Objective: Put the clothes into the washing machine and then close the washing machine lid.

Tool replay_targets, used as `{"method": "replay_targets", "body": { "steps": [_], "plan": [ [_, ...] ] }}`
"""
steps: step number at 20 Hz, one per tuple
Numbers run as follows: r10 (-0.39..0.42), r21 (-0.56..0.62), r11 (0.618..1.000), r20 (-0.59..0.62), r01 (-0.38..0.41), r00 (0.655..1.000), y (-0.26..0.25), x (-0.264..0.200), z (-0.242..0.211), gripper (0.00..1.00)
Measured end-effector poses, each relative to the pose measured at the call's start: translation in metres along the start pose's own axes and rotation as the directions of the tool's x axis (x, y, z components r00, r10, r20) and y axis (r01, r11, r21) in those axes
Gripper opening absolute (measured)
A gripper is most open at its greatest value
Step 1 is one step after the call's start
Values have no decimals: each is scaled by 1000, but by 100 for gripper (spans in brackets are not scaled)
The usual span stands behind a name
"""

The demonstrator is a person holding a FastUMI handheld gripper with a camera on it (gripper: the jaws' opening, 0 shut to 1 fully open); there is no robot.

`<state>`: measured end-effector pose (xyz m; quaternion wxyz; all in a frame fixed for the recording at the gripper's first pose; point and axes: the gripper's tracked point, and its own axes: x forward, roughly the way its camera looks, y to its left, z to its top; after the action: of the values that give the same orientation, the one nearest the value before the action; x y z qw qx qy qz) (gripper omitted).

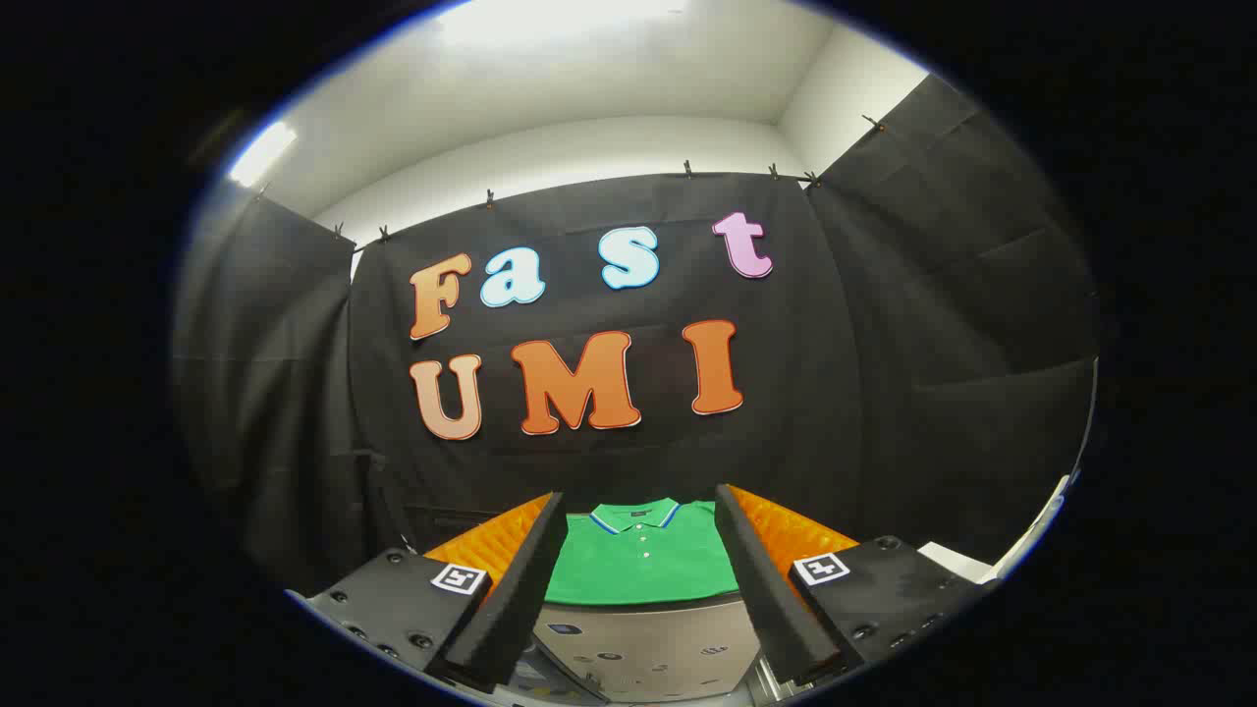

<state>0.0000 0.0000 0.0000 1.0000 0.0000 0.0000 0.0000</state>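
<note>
**A:** What do you see from the gripper view?

**B:** A green shirt (pixel 640 555) lies flat on an orange surface (pixel 786 530). It is folded, with its collar on the far side. It sits beyond the fingers, and I see it through the gap between them.

**A:** And closer in?

**B:** Below the shirt, nearer the fingers, there is a shiny grey thing (pixel 653 643) with small marks on it. I think it may be the washing machine, but I cannot tell for sure. I cannot tell if a lid is up or down.

**A:** What could go wrong?

**B:** I think the shirt may be hard to grab. It is flat and thin, so the fingers could slide over the top and pinch nothing. Or they could catch just one layer, and then the shirt may fall open and hang down. A hanging sleeve could land outside the washing machine and get stuck under the lid.

**A:** How is the gripper (pixel 638 579) now?

**B:** Its fingers are spread wide apart. They hold nothing and touch nothing. The shirt is not grabbed yet.
</note>
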Motion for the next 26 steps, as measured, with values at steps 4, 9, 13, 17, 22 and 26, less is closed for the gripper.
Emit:
{"method": "replay_targets", "body": {
  "steps": [4,9,13,17,22,26],
  "plan": [
    [4,-2,1000,-3,-4,1000,2,5,-2,98],
    [-5,-20,1000,-19,5,1000,-4,3,-4,98],
    [-7,-22,1000,-17,6,1000,-12,-3,-4,98],
    [4,-14,1000,-21,-5,1000,-16,-3,-4,98],
    [7,-24,1000,6,-7,1000,-22,0,5,98],
    [8,-16,1000,7,-7,1000,-31,6,4,98]
  ]
}}
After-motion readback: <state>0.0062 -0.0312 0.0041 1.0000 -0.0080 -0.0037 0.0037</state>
